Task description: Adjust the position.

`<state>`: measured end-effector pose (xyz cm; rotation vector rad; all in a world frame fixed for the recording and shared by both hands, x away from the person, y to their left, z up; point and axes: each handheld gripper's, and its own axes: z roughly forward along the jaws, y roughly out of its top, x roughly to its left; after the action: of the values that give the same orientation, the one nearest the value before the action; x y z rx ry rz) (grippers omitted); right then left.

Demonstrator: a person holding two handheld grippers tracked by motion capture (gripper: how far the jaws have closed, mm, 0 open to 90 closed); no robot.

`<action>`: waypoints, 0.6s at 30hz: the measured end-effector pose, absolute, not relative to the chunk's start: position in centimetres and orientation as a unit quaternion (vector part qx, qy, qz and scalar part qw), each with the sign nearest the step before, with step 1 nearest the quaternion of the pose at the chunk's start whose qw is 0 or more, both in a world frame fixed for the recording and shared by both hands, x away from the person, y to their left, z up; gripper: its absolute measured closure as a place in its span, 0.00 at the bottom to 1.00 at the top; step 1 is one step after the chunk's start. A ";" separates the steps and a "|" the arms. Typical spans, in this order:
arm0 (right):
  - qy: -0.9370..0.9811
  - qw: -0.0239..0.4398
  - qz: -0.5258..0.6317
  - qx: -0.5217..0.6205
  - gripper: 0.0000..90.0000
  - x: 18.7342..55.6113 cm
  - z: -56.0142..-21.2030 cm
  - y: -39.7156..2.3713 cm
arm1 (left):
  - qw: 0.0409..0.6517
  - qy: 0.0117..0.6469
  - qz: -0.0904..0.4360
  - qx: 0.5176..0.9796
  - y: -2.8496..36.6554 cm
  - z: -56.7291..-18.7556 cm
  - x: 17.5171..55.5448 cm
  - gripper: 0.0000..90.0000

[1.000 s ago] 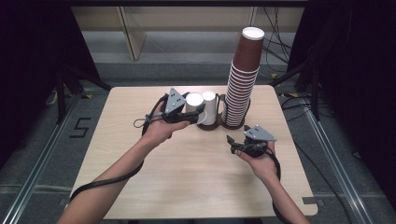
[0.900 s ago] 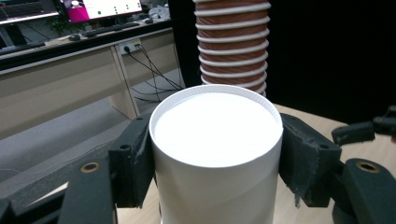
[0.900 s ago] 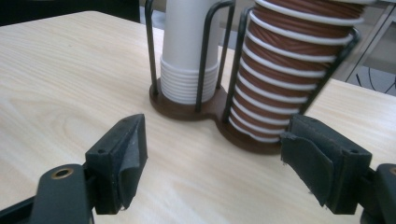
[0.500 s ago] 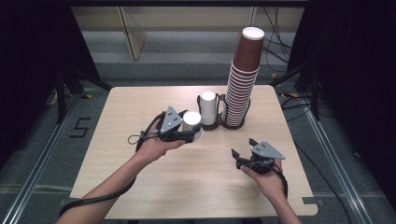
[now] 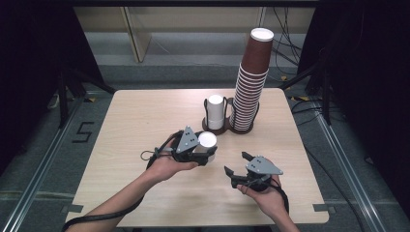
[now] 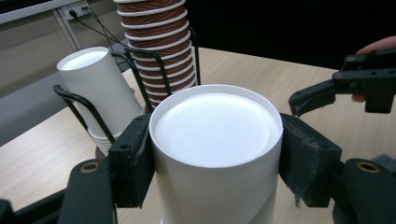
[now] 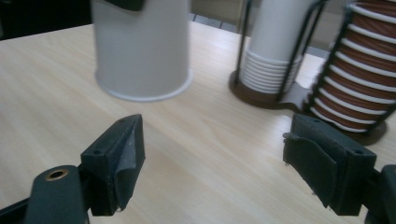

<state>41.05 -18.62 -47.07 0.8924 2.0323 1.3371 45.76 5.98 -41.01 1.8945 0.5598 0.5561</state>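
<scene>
My left gripper (image 5: 207, 151) is shut on a white paper cup (image 5: 208, 141), held upside down with its flat bottom facing up. In the left gripper view both pads press the sides of that cup (image 6: 215, 140). Its rim hangs close over the table in the right gripper view (image 7: 142, 51); whether it touches I cannot tell. My right gripper (image 5: 236, 163) sits right of the cup, near the front edge. Its jaws (image 7: 212, 158) have just been opening and stand apart with nothing between them.
A black wire holder (image 5: 218, 126) at the table's far middle carries a stack of upside-down white cups (image 5: 215, 110). Beside it on the right rises a tall stack of brown cups (image 5: 251, 82). The wooden table (image 5: 135, 121) has bare room on the left.
The left gripper has carried the white cup away from the holder, toward the near side and lower. The right gripper has drawn back toward the front edge, and its jaws stand wider.
</scene>
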 end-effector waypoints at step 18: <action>0.767 0.251 0.509 0.300 0.17 41.1 -47.0 -15.8 | 0.525 0.224 0.195 0.798 3.9 -42.1 44.9 0.37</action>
<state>41.08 -15.77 -46.99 0.8170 2.0859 1.3848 44.94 3.95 -42.14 1.9086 0.5370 0.4665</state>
